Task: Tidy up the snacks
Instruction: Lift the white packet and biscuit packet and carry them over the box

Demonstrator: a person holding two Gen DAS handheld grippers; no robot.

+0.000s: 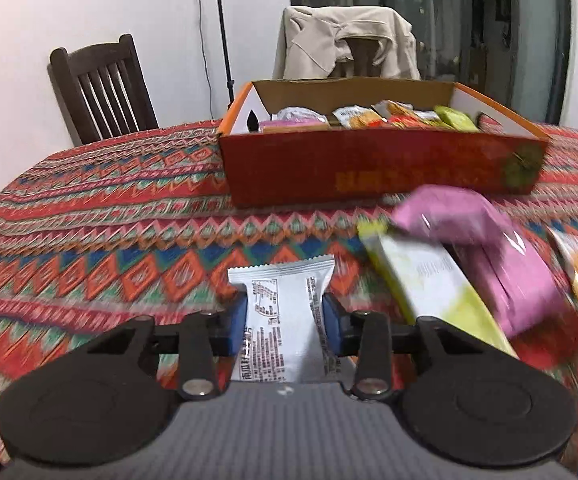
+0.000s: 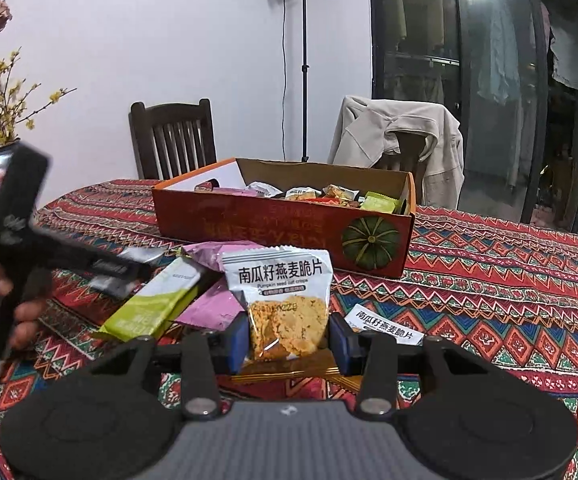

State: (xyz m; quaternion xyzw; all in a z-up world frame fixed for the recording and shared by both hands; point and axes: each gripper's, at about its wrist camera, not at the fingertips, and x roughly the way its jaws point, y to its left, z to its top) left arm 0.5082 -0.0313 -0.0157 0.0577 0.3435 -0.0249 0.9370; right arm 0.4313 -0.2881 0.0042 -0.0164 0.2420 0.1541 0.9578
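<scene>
My left gripper [image 1: 285, 322] is shut on a white snack packet [image 1: 283, 316], its printed back up, held above the patterned tablecloth. My right gripper [image 2: 287, 342] is shut on a white pumpkin seed oat crisp packet [image 2: 281, 300], held upright. The red cardboard box [image 1: 381, 168] with several snack packets inside stands ahead in the left wrist view and also in the right wrist view [image 2: 285, 228]. A green bar [image 1: 429, 284] and a pink packet [image 1: 485, 248] lie to the right of my left gripper. In the right wrist view the green bar [image 2: 153, 304] and pink packets [image 2: 213, 308] lie left of my gripper.
A second oat crisp packet [image 2: 385, 326] lies on the cloth right of my right gripper. The left hand and its gripper [image 2: 17, 240] show blurred at the left. Two chairs [image 1: 101, 88] stand behind the table, one draped with a beige jacket [image 2: 401, 140]. A light stand [image 2: 304, 60] is behind.
</scene>
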